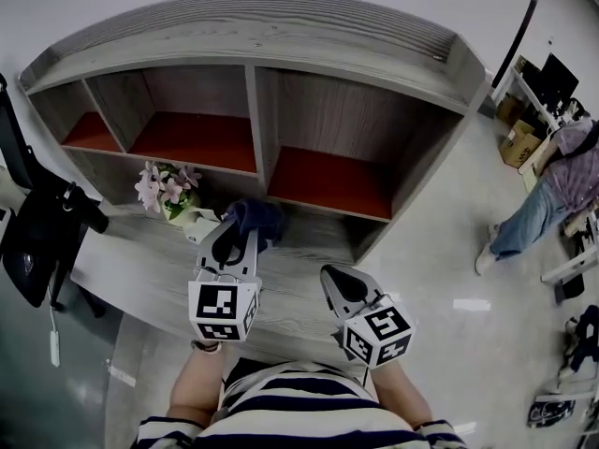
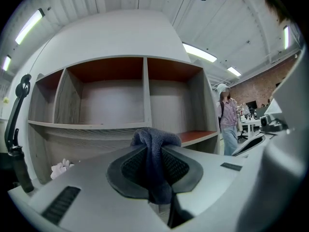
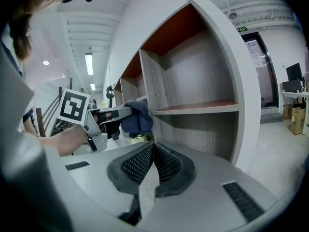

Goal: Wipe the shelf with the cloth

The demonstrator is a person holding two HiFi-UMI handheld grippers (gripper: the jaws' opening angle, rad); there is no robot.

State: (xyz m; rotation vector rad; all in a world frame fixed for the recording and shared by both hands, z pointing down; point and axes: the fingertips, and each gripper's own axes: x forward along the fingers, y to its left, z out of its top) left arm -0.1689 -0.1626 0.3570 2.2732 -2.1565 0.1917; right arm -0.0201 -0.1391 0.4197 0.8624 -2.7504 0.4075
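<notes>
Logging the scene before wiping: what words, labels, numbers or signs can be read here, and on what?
Nothing reads clearly in any view.
Unreadable, too small: green sign above the doorway, right gripper view.
No letters, square patterns only: marker cube on the left gripper, marker cube on the right gripper.
No label shows on the cloth.

Before shelf [image 1: 255,110], cloth [image 1: 259,217] in left hand-held gripper [image 1: 240,235]; flowers [image 1: 164,185] left of cloth (on desk [image 1: 140,269])
</notes>
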